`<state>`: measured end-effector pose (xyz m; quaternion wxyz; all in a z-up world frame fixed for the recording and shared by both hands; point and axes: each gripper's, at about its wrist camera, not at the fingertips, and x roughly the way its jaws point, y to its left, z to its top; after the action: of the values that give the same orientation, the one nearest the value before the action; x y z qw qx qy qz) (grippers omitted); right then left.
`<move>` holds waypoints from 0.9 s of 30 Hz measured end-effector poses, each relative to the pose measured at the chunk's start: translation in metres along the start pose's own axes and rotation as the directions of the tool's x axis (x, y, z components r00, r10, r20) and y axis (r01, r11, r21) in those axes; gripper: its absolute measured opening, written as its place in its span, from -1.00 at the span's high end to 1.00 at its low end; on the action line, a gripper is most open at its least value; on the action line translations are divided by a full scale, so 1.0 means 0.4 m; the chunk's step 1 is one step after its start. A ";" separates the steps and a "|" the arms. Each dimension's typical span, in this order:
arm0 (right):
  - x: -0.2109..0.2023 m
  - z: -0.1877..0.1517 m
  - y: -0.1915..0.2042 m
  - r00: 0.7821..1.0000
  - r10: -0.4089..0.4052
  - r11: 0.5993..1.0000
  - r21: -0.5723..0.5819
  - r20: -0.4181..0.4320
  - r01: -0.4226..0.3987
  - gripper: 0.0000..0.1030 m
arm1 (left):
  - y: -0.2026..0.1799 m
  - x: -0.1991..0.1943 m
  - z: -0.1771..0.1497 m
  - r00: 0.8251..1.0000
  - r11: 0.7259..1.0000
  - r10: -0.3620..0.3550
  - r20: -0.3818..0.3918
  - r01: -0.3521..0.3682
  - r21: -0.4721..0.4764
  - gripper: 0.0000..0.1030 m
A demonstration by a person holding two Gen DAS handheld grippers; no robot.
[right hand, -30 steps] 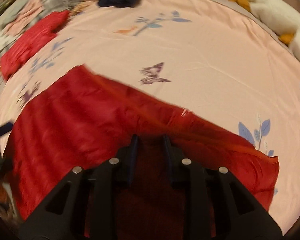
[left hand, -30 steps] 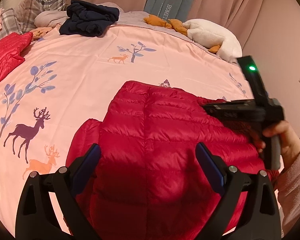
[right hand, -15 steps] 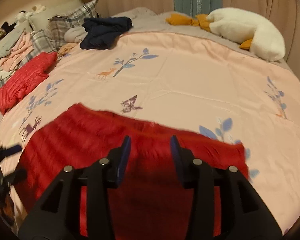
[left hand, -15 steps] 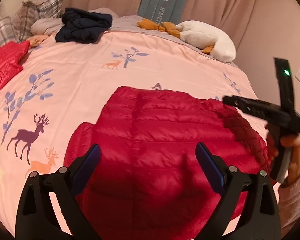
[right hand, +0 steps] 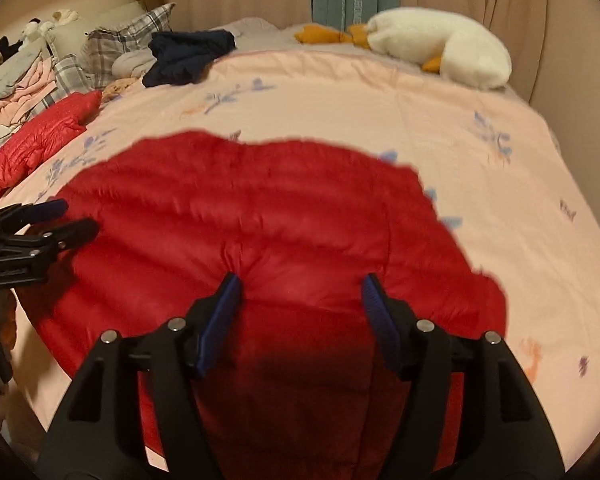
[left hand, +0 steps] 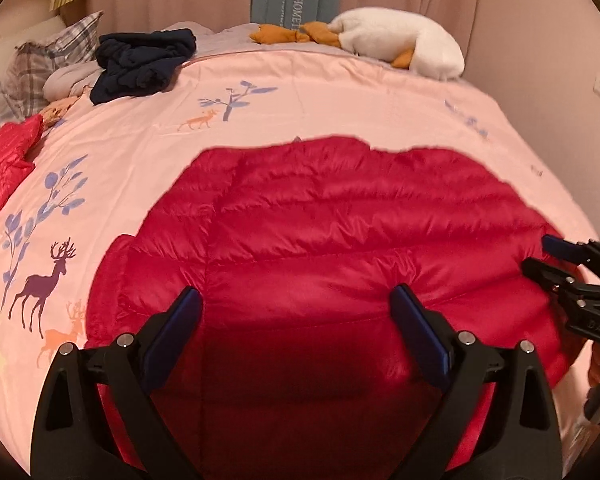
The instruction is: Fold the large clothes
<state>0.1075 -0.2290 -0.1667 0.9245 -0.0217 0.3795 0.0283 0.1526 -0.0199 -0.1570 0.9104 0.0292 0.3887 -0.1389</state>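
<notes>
both hand-held grippers [left hand: 296, 314] [right hand: 300, 300] gape empty, right just widened, over puffy quilted red jacket [left hand: 340, 232].

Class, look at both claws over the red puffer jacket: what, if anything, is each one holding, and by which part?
Nothing is held. The left claw and right claw both stand open above the red puffer jacket; the right claw's jaws have just been opening, with nothing between them.

Each claw [left hand: 296, 312] is black plastic with blue pads [right hand: 222, 320] and silver screws [right hand: 424, 325].
</notes>
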 end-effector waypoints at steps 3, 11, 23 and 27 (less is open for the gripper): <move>0.015 -0.013 0.001 1.000 -0.002 1.000 0.009 0.000 0.002 -0.28 | 0.002 0.010 -0.002 1.000 1.000 -0.007 -0.018 0.007 0.001 -0.91; -0.048 -0.013 -0.017 0.998 0.033 0.996 0.085 0.051 -0.037 -0.28 | 0.012 -0.033 -0.007 1.000 1.000 0.000 -0.020 -0.001 -0.031 -0.91; -0.045 -0.078 -0.050 0.999 0.041 0.992 0.116 0.003 -0.042 -0.30 | 0.026 -0.035 -0.035 0.999 0.999 0.006 -0.032 -0.007 -0.041 -0.91; -0.059 -0.081 -0.044 1.000 0.030 0.992 0.119 0.005 -0.031 -0.30 | 0.035 -0.051 -0.041 1.000 0.999 0.004 -0.030 -0.005 -0.042 -0.91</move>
<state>0.0691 -0.2494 -0.1728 0.9242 0.0391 0.3794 0.0198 0.1315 0.0008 -0.1547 0.9051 0.0131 0.4051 -0.1284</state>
